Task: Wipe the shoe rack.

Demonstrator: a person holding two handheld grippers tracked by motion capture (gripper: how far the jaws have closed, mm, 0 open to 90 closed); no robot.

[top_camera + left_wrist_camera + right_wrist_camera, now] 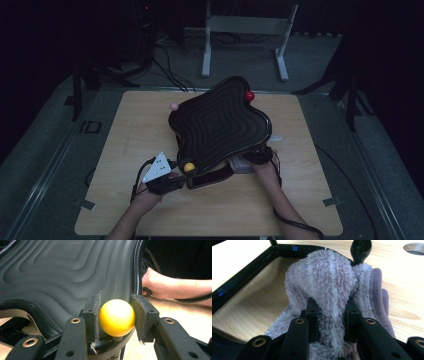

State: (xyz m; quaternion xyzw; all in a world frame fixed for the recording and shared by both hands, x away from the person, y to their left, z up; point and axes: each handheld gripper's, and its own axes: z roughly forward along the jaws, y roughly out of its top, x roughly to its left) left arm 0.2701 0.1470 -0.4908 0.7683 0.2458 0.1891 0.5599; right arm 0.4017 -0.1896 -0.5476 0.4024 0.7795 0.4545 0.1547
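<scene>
Dim floor and cables surround the wooden desk [140, 125], where a black wavy lid [220, 125] is tilted up near the front edge. The left gripper [117, 318] has its jaws clamped on the lid's yellow knob [117, 317]; if the round knob slips, the lid could drop onto the right gripper [331, 315], whose jaws pinch a fluffy cloth [329, 285] underneath.

Close view along two black jaws of the right gripper [331, 320], pinched onto a bunched fold of fluffy pale lilac cloth [329, 282]. The cloth lies on a light wooden table [402, 275], beside a glossy black frame [244, 277].
</scene>
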